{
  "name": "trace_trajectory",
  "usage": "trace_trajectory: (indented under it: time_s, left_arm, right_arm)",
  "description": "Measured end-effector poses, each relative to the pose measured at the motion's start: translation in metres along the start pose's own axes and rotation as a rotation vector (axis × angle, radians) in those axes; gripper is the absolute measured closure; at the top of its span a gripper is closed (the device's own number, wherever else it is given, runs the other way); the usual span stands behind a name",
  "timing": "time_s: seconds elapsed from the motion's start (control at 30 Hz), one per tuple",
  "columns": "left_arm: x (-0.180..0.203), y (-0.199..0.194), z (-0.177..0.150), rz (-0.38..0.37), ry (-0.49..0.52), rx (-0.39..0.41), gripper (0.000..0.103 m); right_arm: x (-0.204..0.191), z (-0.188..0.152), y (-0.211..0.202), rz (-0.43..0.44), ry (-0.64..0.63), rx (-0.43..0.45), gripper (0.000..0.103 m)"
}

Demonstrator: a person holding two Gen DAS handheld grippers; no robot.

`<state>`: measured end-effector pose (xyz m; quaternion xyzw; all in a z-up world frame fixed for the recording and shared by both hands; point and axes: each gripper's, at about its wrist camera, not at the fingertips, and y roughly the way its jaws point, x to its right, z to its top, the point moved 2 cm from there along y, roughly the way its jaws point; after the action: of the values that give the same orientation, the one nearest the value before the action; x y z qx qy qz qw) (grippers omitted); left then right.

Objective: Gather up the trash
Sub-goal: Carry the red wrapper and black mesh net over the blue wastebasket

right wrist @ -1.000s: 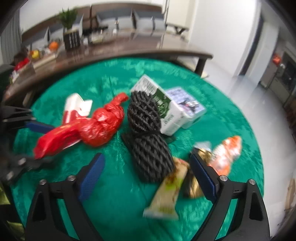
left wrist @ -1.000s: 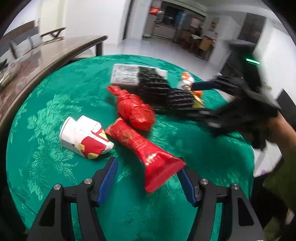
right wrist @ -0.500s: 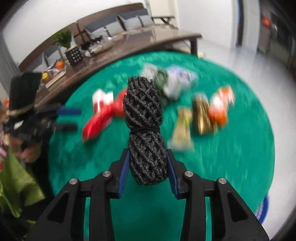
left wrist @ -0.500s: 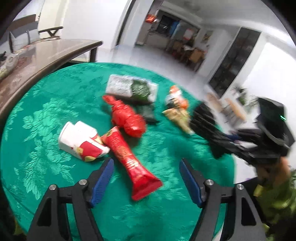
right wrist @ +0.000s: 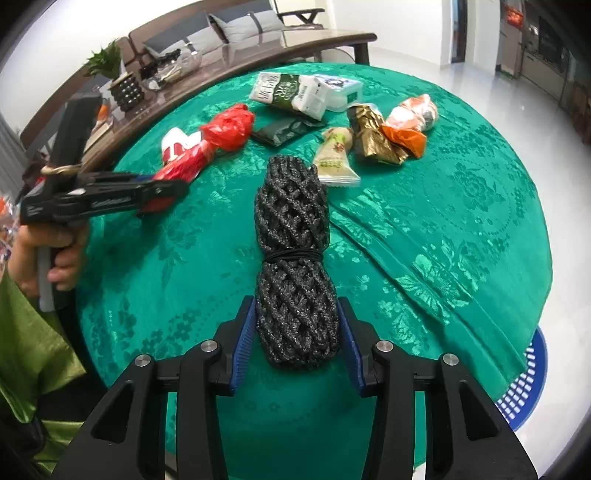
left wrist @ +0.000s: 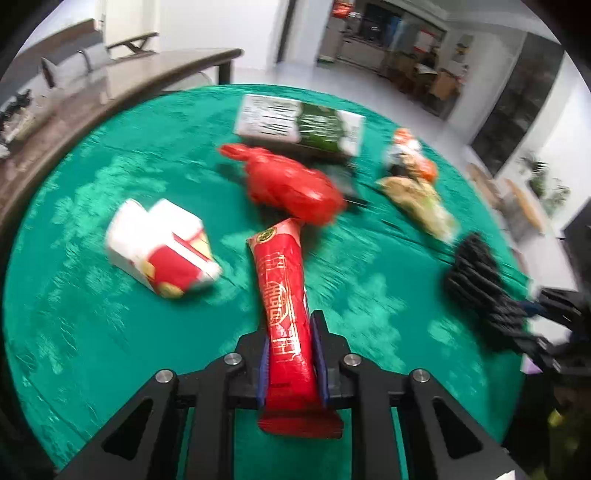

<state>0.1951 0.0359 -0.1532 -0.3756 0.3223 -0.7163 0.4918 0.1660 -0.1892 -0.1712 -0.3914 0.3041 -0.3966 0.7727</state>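
Pinching the red wrapper (left wrist: 284, 317), the left hand-held gripper (left wrist: 290, 354) seems closing.

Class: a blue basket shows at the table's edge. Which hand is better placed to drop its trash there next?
Right. The right gripper holds the black net bundle near the blue basket; the left gripper clamps the red wrapper across the table.

A round table (right wrist: 461, 192) stood under a green patterned cloth. Toward its far edge lay a milk carton (right wrist: 291, 94), red bag (right wrist: 229, 127), paper cup (left wrist: 159, 247) and snack wrappers (right wrist: 373, 136).

Glossy white floor (right wrist: 480, 74), grey sofa (right wrist: 229, 26)
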Motion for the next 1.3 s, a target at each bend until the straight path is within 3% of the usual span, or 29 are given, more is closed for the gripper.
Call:
trace_trajectory:
  time_s: [0.1, 0.17, 0.23, 0.3, 0.57, 0.6, 0.63, 0.67, 0.7, 0.73, 0.9, 1.03, 1.17, 1.3]
  left_arm:
    - [0.014, -0.013, -0.018, -0.056, 0.117, -0.035, 0.080]
    - [0.019, -0.013, -0.024, -0.052, 0.140, -0.027, 0.075]
    - [0.024, -0.007, -0.025, -0.035, 0.146, -0.033, 0.054]
    - [0.031, -0.005, -0.024, 0.000, 0.178, -0.020, 0.053]
    - [0.035, 0.005, -0.022, 0.025, 0.209, -0.026, 0.053]
    - [0.035, 0.007, -0.021, 0.027, 0.209, -0.028, 0.053]
    - [0.034, 0.007, -0.021, 0.031, 0.208, -0.027, 0.058]
    - [0.034, 0.007, -0.022, 0.036, 0.207, -0.026, 0.064]
    - [0.033, 0.007, -0.021, 0.040, 0.205, -0.026, 0.081]
    - [0.031, 0.007, -0.020, 0.036, 0.198, -0.024, 0.085]
    - [0.030, -0.003, -0.017, -0.011, 0.142, 0.011, 0.089]
    - [0.050, -0.015, -0.012, -0.075, 0.111, 0.056, 0.089]
    - [0.095, -0.020, -0.002, -0.135, 0.129, 0.085, 0.090]
    - [0.163, -0.014, 0.015, -0.216, 0.190, 0.092, 0.090]
  right_arm:
    - [0.004, -0.002, -0.006, 0.009, 0.011, 0.008, 0.056]
    - [0.006, 0.000, -0.007, 0.023, 0.014, 0.011, 0.046]
    - [0.006, 0.002, -0.008, 0.028, 0.018, 0.020, 0.037]
    - [0.005, 0.005, -0.010, 0.029, 0.012, 0.028, 0.036]
    - [0.002, 0.025, 0.002, -0.006, -0.016, 0.036, 0.034]
    - [0.003, 0.025, 0.007, -0.021, -0.024, 0.022, 0.034]
    - [0.003, 0.024, 0.010, -0.034, -0.030, 0.010, 0.042]
    - [0.003, 0.024, 0.013, -0.039, -0.035, -0.002, 0.067]
    - [0.003, 0.022, 0.015, -0.035, -0.039, -0.012, 0.069]
    - [0.003, 0.021, 0.015, -0.034, -0.037, -0.012, 0.070]
    - [-0.001, 0.017, -0.013, -0.010, -0.034, 0.068, 0.070]
    - [0.013, 0.009, -0.039, 0.016, 0.037, 0.148, 0.070]
    - [0.064, -0.006, -0.068, -0.022, 0.177, 0.224, 0.070]
    - [0.133, -0.030, -0.095, -0.110, 0.314, 0.235, 0.070]
